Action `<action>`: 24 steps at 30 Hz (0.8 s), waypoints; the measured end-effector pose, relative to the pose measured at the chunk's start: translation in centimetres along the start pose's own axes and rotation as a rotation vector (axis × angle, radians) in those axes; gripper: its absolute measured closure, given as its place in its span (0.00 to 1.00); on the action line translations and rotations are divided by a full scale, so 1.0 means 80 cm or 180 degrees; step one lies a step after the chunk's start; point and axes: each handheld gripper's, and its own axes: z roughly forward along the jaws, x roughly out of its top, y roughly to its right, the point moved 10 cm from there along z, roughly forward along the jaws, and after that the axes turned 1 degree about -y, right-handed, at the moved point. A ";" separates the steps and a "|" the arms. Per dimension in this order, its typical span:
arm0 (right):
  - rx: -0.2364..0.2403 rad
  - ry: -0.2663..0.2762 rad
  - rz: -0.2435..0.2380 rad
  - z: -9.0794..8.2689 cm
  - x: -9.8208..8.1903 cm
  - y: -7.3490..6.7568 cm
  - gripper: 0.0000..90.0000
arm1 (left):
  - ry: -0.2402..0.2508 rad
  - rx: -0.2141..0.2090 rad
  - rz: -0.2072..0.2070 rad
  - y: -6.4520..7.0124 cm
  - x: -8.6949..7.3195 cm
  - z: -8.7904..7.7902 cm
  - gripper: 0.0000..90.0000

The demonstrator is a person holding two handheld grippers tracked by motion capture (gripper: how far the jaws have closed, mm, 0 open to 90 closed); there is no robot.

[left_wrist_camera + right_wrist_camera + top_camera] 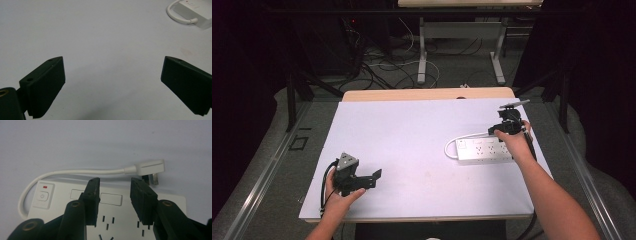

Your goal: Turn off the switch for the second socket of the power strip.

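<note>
A white power strip (482, 150) lies on the right side of the white table sheet (412, 135). Its short white cable (75, 171) loops from the switch end to a flat plug (150, 167) lying just behind the strip. My right gripper (115, 180) hovers over the strip (112, 202) with jaws apart and nothing between them, the plug just beyond the tips. In the high view the right gripper (507, 129) sits at the strip's far edge. My left gripper (371, 179) rests near the front left, open wide (112, 60) over bare sheet.
The strip's end with its cable loop (182, 18) appears far off in the left gripper view. A power button (42, 196) with a red mark sits at the strip's left end. The wooden table edge (427, 94) runs along the back; floor cables (387, 65) lie beyond.
</note>
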 end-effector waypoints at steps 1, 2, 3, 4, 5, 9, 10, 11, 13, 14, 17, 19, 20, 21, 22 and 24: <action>0.0012 -0.0025 0.0006 0.000 -0.001 0.000 0.67 | 0.0001 0.0000 -0.0002 0.000 0.000 0.000 0.06; 0.0009 -0.0032 0.0011 0.001 -0.001 0.000 0.67 | 0.0000 0.0000 -0.0002 0.000 0.000 0.000 0.06; 0.0008 -0.0031 0.0021 0.002 -0.001 0.000 0.67 | 0.0001 0.0001 -0.0002 0.000 0.000 0.000 0.06; -0.0006 -0.0033 0.0039 0.002 -0.001 0.001 0.67 | 0.0000 0.0002 -0.0001 0.000 0.000 0.000 0.06; -0.0005 -0.0030 0.0053 0.003 0.000 0.002 0.67 | 0.0000 0.0000 -0.0001 0.000 0.000 0.000 0.06; 0.0000 -0.0068 0.0153 0.006 -0.001 0.004 0.68 | -0.0006 0.0008 0.0019 -0.001 0.000 0.000 0.06; 0.0010 -0.0086 0.0143 0.007 -0.002 0.005 0.69 | -0.0006 0.0007 0.0019 -0.001 0.000 0.000 0.06; 0.0015 -0.0096 0.0146 0.008 -0.002 0.005 0.69 | -0.0008 0.0007 0.0020 -0.001 0.000 0.000 0.06; -0.0007 -0.0127 0.0174 0.010 -0.003 0.006 0.71 | -0.0009 0.0008 0.0021 -0.001 0.000 0.000 0.06; 0.0008 -0.0132 0.0184 0.011 -0.003 0.005 0.72 | -0.0006 0.0006 0.0007 -0.001 -0.001 0.000 0.06; 0.0002 -0.0171 0.0209 0.012 -0.004 0.006 0.76 | -0.0017 0.0001 0.0011 -0.001 -0.001 0.000 0.06; 0.0005 -0.0166 0.0212 0.014 -0.004 0.006 0.78 | -0.0017 0.0002 0.0007 -0.001 -0.001 0.001 0.06; 0.0008 -0.0182 0.0198 0.014 -0.005 0.007 0.79 | -0.0018 0.0005 0.0005 -0.001 -0.001 0.000 0.07; 0.0010 -0.0192 0.0211 0.015 -0.005 0.006 0.80 | -0.0018 0.0004 0.0003 -0.001 -0.001 0.000 0.07; -0.0005 -0.0192 0.0224 0.016 -0.005 0.006 0.81 | -0.0018 0.0003 0.0002 -0.001 -0.001 0.001 0.07; 0.0003 -0.0196 0.0243 0.017 -0.005 0.005 0.83 | -0.0014 0.0004 -0.0005 -0.001 -0.001 0.001 0.07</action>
